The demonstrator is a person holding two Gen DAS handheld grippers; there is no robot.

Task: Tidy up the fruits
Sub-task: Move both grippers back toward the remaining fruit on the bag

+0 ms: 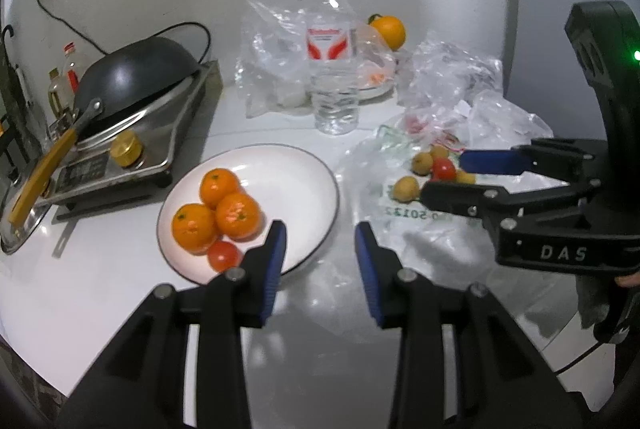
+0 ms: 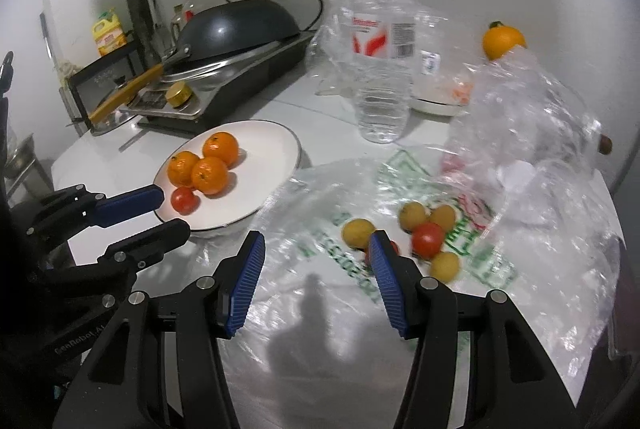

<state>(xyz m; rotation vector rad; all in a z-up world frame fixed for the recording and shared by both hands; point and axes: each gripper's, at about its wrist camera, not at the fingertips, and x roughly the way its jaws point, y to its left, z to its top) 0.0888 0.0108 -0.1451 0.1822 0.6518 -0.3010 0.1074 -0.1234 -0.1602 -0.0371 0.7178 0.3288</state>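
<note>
Both grippers gape, holding nothing: left gripper (image 1: 320, 241) beside the plate (image 1: 296, 173) of oranges (image 1: 236, 215); right gripper (image 2: 316, 253) over bagged small fruits (image 2: 428, 239). Only the right view shows a yellow carton (image 2: 107, 37).

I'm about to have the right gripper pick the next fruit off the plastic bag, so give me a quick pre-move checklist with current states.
1. Right gripper open and empty: ok.
2. Left gripper open, holding nothing: ok.
3. Loose fruit within view on the plastic bag: ok; yellow fruit and a tomato lie ahead of the right gripper.
4. Target isolated: not ok; the fruits are clustered, some touching.
5. Free space on the plate: ok; three oranges and one tomato sit on one side.
6. Left gripper clear of the plate: not ok; it hovers at the rim.
</note>
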